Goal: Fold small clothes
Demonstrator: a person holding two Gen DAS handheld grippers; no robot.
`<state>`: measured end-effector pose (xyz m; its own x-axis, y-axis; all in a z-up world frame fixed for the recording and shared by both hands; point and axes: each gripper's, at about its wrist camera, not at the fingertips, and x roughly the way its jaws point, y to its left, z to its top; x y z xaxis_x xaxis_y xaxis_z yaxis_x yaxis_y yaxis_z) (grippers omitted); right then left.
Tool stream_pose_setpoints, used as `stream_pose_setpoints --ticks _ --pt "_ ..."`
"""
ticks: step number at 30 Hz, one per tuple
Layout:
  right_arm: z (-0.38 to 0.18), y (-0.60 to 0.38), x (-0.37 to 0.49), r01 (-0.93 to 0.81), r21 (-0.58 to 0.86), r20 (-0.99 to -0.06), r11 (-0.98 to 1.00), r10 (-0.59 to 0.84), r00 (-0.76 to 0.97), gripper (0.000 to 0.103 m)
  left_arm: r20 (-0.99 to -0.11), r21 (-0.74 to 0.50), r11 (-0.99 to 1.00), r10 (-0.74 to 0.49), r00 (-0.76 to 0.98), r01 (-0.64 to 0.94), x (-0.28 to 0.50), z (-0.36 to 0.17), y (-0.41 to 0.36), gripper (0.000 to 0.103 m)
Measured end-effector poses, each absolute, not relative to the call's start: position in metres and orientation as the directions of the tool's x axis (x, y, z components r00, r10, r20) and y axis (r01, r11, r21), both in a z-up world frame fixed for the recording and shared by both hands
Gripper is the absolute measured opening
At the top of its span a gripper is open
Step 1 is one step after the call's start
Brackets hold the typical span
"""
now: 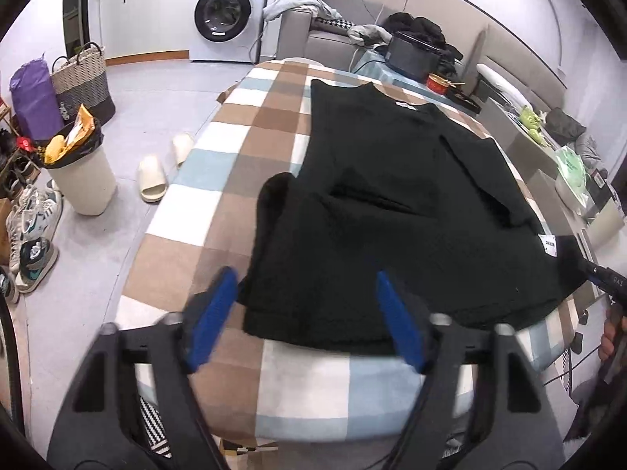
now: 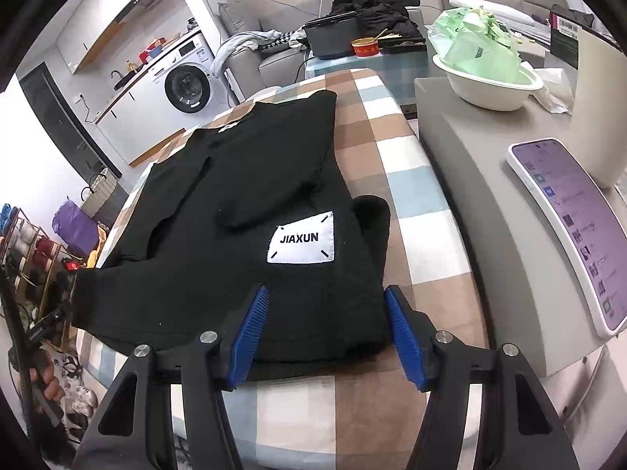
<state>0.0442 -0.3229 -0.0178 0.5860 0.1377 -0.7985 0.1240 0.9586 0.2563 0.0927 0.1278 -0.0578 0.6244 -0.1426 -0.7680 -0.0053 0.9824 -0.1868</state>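
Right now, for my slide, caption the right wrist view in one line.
Open right tool poised at the hem of a black JIAXUN-patch sweater lying on the checked blanket.

Left gripper (image 1: 303,315): 2 blue pads (image 1: 213,319) spread wide, nothing between them, at the near hem of the sweater. Black sweater (image 1: 392,211): flat on checked blanket (image 1: 219,219), sleeves folded inward, white label (image 1: 548,243) near right edge. Floor, left: 2 cream slippers (image 1: 153,182), white bin (image 1: 84,184), woven basket (image 1: 82,78), sneakers (image 1: 33,235). Rear: washing machine (image 1: 227,15), grey sofa (image 1: 313,35).
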Motion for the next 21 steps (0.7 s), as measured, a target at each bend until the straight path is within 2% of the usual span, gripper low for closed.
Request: stream_pose_setpoints --ticks 1,3,6,15,16,19,21 --pt "-0.018 -0.324 0.045 0.127 0.253 -0.799 0.959 0.134 0.586 0.063 -0.773 -0.183 0.983 -0.136 0.620 -0.012 0.094 -0.059 0.127 0.052" --pt "-0.019 -0.326 0.044 0.137 0.251 -0.802 0.958 0.126 0.584 0.063 -0.777 -0.184 0.983 -0.140 0.614 -0.009 0.108 -0.061 0.117 0.048" --pt "-0.021 -0.330 0.041 0.151 0.251 -0.804 0.956 0.119 0.582 0.063 -0.775 -0.182 0.983 -0.160 0.611 0.026 0.110 -0.061 0.110 0.047" --pt "-0.029 -0.333 0.044 0.164 0.262 -0.817 0.951 0.127 0.563 0.063 -0.828 -0.104 0.994 -0.073 0.556 -0.025 0.130 -0.090 0.113 0.047" --pt "-0.030 -0.333 0.044 0.162 0.269 -0.816 0.949 0.136 0.561 0.063 -0.826 -0.110 0.994 -0.078 0.559 -0.024 0.130 -0.091 0.112 0.044" --pt "-0.027 -0.332 0.044 0.135 0.303 -0.803 0.944 0.176 0.570 0.063 -0.816 -0.134 0.991 -0.115 0.566 0.007 0.127 -0.088 0.109 0.023" --pt "-0.025 -0.332 0.044 0.126 0.302 -0.799 0.945 0.179 0.575 0.063 -0.813 -0.148 0.989 -0.134 0.567 0.020 0.128 -0.087 0.109 0.022"
